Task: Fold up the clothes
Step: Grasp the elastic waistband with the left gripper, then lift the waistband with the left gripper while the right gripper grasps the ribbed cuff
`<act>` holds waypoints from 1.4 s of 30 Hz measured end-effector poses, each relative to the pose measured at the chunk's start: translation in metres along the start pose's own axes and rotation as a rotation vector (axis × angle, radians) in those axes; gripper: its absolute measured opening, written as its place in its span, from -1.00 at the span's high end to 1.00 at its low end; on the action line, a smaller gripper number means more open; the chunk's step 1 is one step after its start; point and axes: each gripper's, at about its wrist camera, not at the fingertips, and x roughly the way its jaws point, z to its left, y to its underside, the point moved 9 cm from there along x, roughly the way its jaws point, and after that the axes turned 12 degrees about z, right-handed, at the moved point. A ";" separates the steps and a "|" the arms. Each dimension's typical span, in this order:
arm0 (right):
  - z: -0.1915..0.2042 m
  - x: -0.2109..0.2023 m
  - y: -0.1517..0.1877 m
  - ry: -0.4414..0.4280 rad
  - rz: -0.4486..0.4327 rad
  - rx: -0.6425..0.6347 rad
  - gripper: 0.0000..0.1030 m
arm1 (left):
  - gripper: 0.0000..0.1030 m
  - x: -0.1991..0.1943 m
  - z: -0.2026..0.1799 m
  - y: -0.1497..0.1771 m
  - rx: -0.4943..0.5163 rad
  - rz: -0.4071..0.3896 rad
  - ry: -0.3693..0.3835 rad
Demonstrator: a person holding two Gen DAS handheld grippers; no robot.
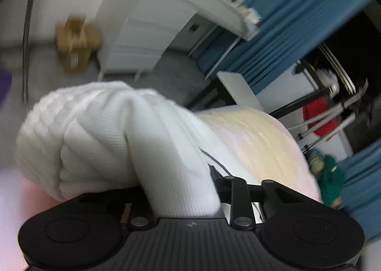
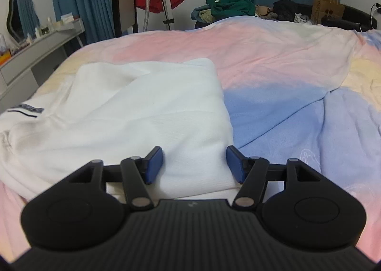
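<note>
Garment: a white knit sweater [image 2: 133,113] lies partly folded on the pastel bedspread [image 2: 273,56], toward the bed's left side as the right wrist view shows it.
Fold state: one panel is already laid over the body, leaving a straight edge on the bed-centre side; judged roughly midway through folding.
Left gripper [image 1: 181,190]: clamped on a bunched section of the sweater, which rises from between the jaws and drapes forward. The view is tilted and blurred, so the lift height is unclear.
Purpose of left hold: probably to carry that section across the body for the next fold.
Right gripper [image 2: 195,163]: jaws apart, blue pads [image 2: 154,161] straddling the sweater's near corner, holding nothing.
Purpose of right position: likely placed to pinch the near hem.
Risk: bulky knit may slip or sag.
</note>
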 end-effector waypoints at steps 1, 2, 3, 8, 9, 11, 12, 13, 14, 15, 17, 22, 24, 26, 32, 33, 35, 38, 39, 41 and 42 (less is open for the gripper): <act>-0.001 0.000 0.000 -0.001 0.002 0.007 -0.21 | 0.55 -0.007 -0.008 0.001 0.042 -0.025 -0.024; -0.002 0.000 -0.001 -0.006 0.003 0.014 -0.21 | 0.58 -0.014 -0.018 0.002 0.077 -0.052 -0.039; -0.003 -0.001 -0.001 -0.012 0.004 0.021 -0.21 | 0.60 -0.024 -0.031 0.003 0.122 -0.092 -0.043; -0.009 -0.003 -0.002 -0.048 0.007 0.067 -0.22 | 0.62 -0.079 -0.126 0.034 0.537 -0.367 -0.067; -0.010 -0.003 -0.002 -0.055 0.008 0.077 -0.21 | 0.62 -0.088 -0.148 0.047 0.620 -0.415 -0.064; -0.013 -0.006 -0.003 -0.075 0.008 0.105 -0.22 | 0.62 -0.103 -0.191 0.078 0.777 -0.500 -0.057; -0.016 -0.007 -0.004 -0.088 0.008 0.126 -0.22 | 0.62 -0.109 -0.211 0.097 0.851 -0.533 -0.053; -0.021 -0.009 -0.005 -0.104 0.009 0.155 -0.18 | 0.62 -0.111 -0.229 0.118 0.910 -0.554 -0.045; -0.026 -0.010 -0.005 -0.121 0.011 0.189 -0.18 | 0.62 -0.112 -0.244 0.139 0.956 -0.565 -0.033; -0.034 -0.013 -0.006 -0.138 0.011 0.231 -0.18 | 0.62 -0.113 -0.260 0.161 1.002 -0.577 -0.022; -0.052 -0.018 -0.006 -0.168 0.006 0.325 -0.19 | 0.62 -0.106 -0.283 0.205 1.064 -0.567 -0.001; -0.099 -0.028 -0.006 -0.162 -0.028 0.498 -0.22 | 0.60 -0.060 -0.304 0.316 1.242 -0.515 -0.002; -0.111 -0.027 -0.006 -0.178 -0.029 0.553 -0.22 | 0.56 -0.038 -0.304 0.352 1.308 -0.473 -0.019; -0.123 -0.025 -0.006 -0.195 -0.030 0.602 -0.22 | 0.50 -0.018 -0.299 0.377 1.366 -0.431 -0.043; -0.135 -0.019 -0.010 -0.254 -0.034 0.664 -0.22 | 0.15 -0.001 -0.288 0.406 1.508 -0.376 -0.076; -0.133 -0.018 -0.011 -0.269 -0.034 0.661 -0.22 | -0.05 -0.003 -0.288 0.404 1.507 -0.357 -0.069; -0.129 -0.019 -0.014 -0.304 -0.042 0.659 -0.22 | -0.31 -0.006 -0.284 0.399 1.517 -0.327 -0.063; -0.126 -0.023 -0.018 -0.381 -0.069 0.671 -0.22 | -0.56 -0.018 -0.261 0.388 1.558 -0.319 -0.066; -0.124 -0.025 -0.019 -0.410 -0.077 0.675 -0.22 | -0.57 -0.024 -0.248 0.381 1.570 -0.314 -0.075; -0.119 -0.029 -0.020 -0.451 -0.087 0.675 -0.22 | -0.60 -0.033 -0.225 0.363 1.561 -0.296 -0.083; -0.116 -0.030 -0.021 -0.468 -0.090 0.673 -0.22 | -0.61 -0.036 -0.218 0.356 1.546 -0.288 -0.087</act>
